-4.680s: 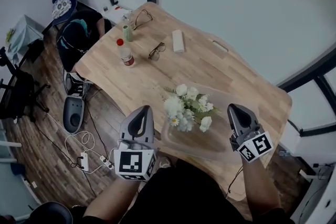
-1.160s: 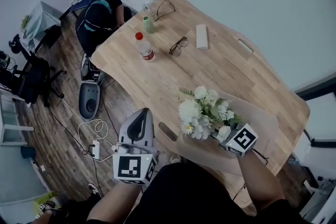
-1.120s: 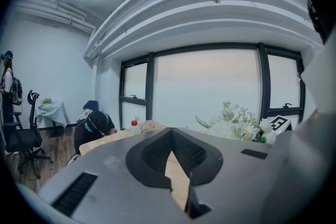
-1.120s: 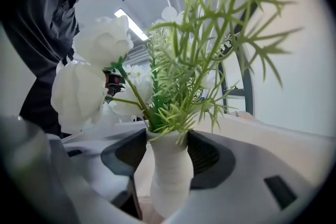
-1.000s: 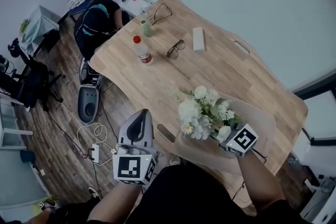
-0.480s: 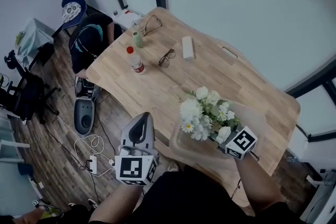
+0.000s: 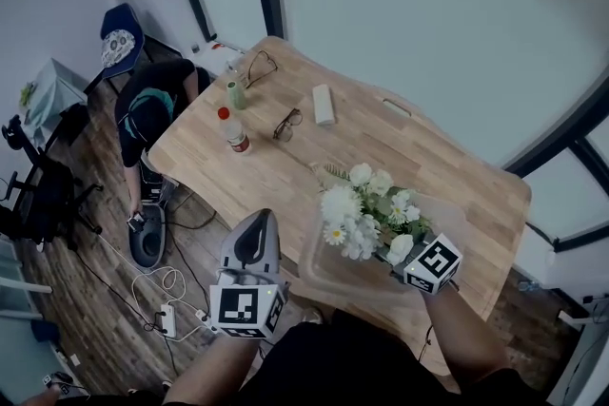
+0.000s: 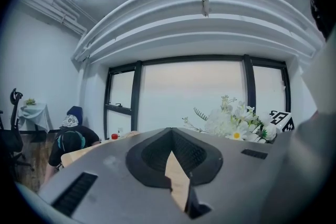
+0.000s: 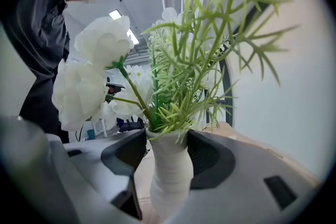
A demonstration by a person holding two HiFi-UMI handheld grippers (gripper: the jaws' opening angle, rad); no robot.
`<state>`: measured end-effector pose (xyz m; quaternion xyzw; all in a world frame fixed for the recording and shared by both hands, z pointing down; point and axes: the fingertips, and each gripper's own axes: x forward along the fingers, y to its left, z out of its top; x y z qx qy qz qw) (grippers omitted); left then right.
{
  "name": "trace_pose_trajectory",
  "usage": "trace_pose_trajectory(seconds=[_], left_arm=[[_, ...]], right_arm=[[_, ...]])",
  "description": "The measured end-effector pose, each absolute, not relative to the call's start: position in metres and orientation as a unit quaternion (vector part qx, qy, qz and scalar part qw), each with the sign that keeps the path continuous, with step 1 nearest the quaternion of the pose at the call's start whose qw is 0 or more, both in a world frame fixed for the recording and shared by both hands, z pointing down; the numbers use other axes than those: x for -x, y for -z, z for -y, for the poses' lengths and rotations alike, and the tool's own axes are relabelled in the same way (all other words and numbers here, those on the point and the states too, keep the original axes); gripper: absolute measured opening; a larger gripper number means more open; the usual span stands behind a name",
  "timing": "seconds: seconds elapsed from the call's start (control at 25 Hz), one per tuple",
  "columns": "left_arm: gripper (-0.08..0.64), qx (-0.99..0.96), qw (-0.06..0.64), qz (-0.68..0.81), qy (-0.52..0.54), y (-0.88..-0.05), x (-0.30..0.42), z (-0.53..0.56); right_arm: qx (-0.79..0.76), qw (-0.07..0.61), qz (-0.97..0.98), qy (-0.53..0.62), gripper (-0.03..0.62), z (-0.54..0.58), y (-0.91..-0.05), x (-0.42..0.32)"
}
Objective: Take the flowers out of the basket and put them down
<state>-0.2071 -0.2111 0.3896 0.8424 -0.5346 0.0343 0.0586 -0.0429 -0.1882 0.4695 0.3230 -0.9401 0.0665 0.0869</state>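
A bunch of white flowers (image 7: 366, 209) with green sprigs is held above a pale translucent basket (image 7: 322, 273) at the table's near edge. My right gripper (image 7: 398, 248) is shut on the bunch's white wrapped stem (image 9: 169, 176), one jaw on each side of it. In the right gripper view the blooms (image 9: 100, 42) and sprigs fan out above the jaws. My left gripper (image 7: 256, 222) hangs left of the basket, off the table's edge, jaws together and holding nothing. The left gripper view shows the flowers (image 8: 236, 118) to the right.
On the wooden table (image 7: 371, 143) beyond lie a red-capped bottle (image 7: 231, 130), a green bottle (image 7: 234, 94), two pairs of glasses (image 7: 284, 123) and a white box (image 7: 324, 104). A person (image 7: 150, 109) sits at the table's far left end. Cables and a power strip (image 7: 162, 314) lie on the floor.
At first both grippers flanked the basket; since then the right one has shut on the flowers. Over the last second it has lifted them a little; the left gripper has risen slightly.
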Motion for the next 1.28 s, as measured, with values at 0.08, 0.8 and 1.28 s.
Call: trace_pose_trajectory(seconds=[0.08, 0.8, 1.28], left_arm=[[0.005, -0.846, 0.056, 0.529, -0.033, -0.387, 0.203, 0.211], [0.004, -0.879, 0.027, 0.475, -0.022, -0.357, 0.156, 0.213], [0.005, -0.895, 0.028, 0.446, -0.008, -0.349, 0.12, 0.213]], right_arm=[[-0.326, 0.083, 0.939, -0.063, 0.261, 0.187, -0.464, 0.04], [-0.387, 0.063, 0.919, -0.041, 0.261, 0.179, -0.421, -0.005], [-0.424, 0.054, 0.903, -0.031, 0.261, 0.168, -0.395, -0.039]])
